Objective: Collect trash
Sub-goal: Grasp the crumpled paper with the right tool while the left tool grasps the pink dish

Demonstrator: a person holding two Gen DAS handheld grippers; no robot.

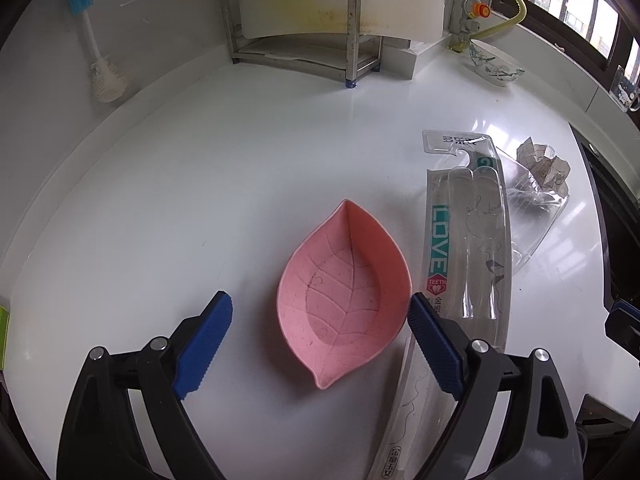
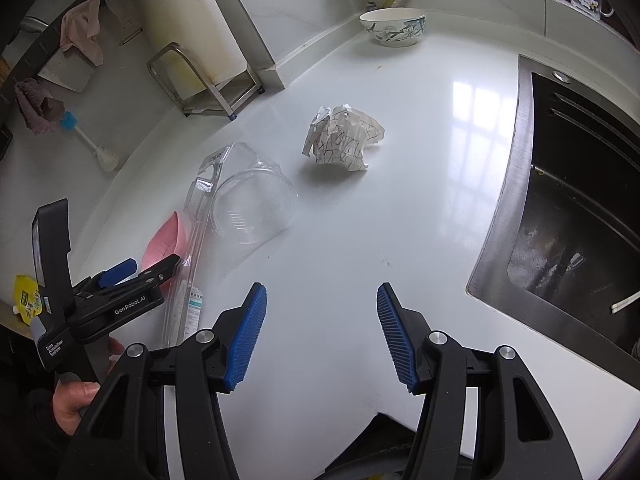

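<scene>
A pink leaf-shaped dish [image 1: 344,300] lies on the white counter between the blue fingers of my open left gripper [image 1: 320,308]; it also shows at the left of the right wrist view [image 2: 166,240]. A clear toothbrush package [image 1: 466,240] lies just right of the dish and shows again in the right wrist view [image 2: 192,280]. Beyond it lie a clear plastic cup on its side [image 2: 254,204] and a crumpled printed paper [image 2: 344,138], which also shows in the left wrist view [image 1: 544,164]. My right gripper [image 2: 322,316] is open and empty above bare counter, short of the cup and paper.
A steel sink [image 2: 568,208] is sunk into the counter at the right. A patterned bowl [image 2: 394,26] stands at the back by the gas pipe. A metal rack [image 1: 296,28] with a cutting board stands against the wall. A brush [image 1: 94,52] hangs on the left wall.
</scene>
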